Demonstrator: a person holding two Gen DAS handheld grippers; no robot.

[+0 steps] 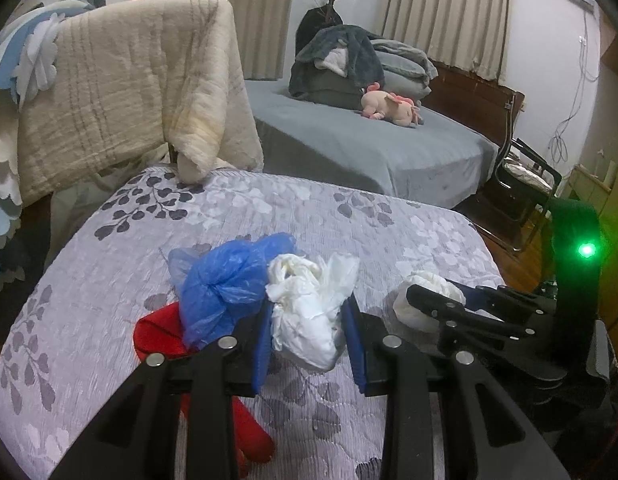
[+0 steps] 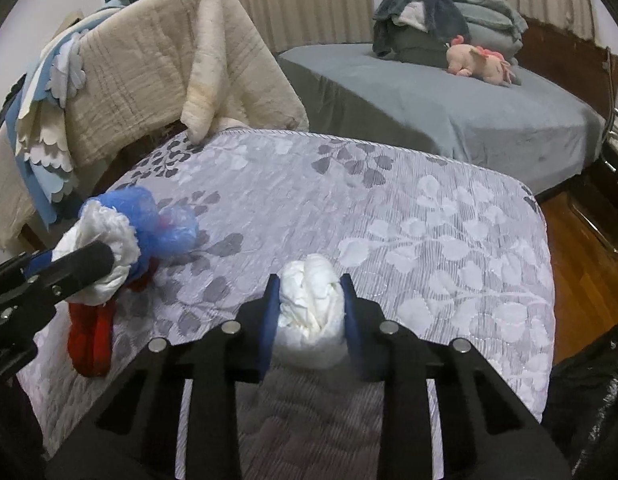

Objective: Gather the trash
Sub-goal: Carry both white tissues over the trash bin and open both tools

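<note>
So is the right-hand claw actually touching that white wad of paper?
Touching. In the right wrist view, both blue pads of the right gripper press against the sides of the white wad, with no gap on either side.

Both fisheye views are dim and cool-toned under flat indoor light, with soft shadows. Straight edges bow towards the rims and the corners go black. A green lamp (image 1: 587, 249) flares at the right edge of the left view. The foreground is slightly soft.
</note>
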